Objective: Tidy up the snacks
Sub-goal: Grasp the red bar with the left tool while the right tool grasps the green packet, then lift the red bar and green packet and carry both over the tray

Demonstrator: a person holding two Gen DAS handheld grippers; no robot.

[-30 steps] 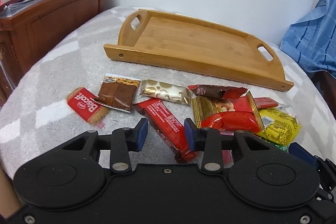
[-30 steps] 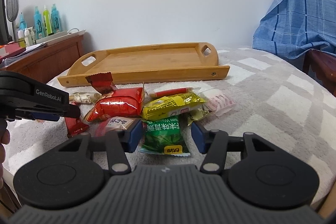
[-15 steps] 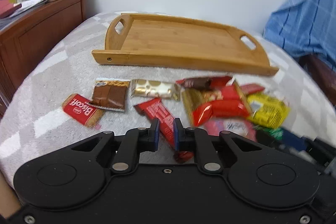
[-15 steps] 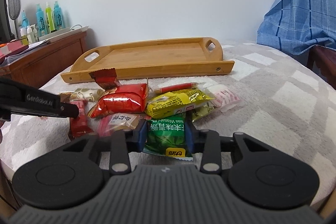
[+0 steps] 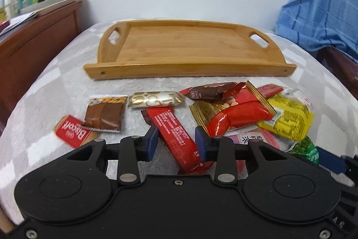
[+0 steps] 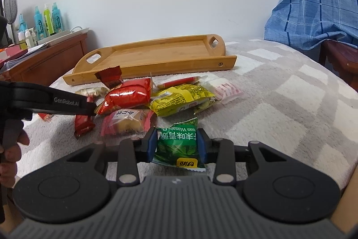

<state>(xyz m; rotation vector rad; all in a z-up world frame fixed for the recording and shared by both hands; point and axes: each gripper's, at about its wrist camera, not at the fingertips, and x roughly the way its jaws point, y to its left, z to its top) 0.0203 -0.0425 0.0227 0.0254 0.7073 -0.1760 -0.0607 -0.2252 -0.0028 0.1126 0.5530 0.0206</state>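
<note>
A wooden tray [image 5: 190,70] lies on the grey checked blanket, with nothing in it. In front of it are several loose snacks: a Biscoff pack [image 5: 73,132], a brown packet [image 5: 105,114], a gold-white bar [image 5: 154,100], a red-gold packet [image 5: 237,116] and a yellow packet [image 5: 288,120]. My left gripper [image 5: 176,144] is low over the blanket. Its jaws are opening, and a long red bar [image 5: 176,127] lies slantwise between them. My right gripper [image 6: 176,145] is shut on a green wasabi-pea packet [image 6: 176,154], its blue pads against both sides.
A brown wooden dresser [image 5: 33,42] with bottles on top stands to the left. Blue plaid cloth [image 6: 313,4] hangs over a wooden chair [image 6: 340,60] on the right. A person's hand [image 6: 11,154] holds the left tool. The blanket falls away at its near edge.
The left jaws closed to almost nothing over the red bar, then spread apart again, and the left view rolled level. The right jaws narrowed onto the green packet.
</note>
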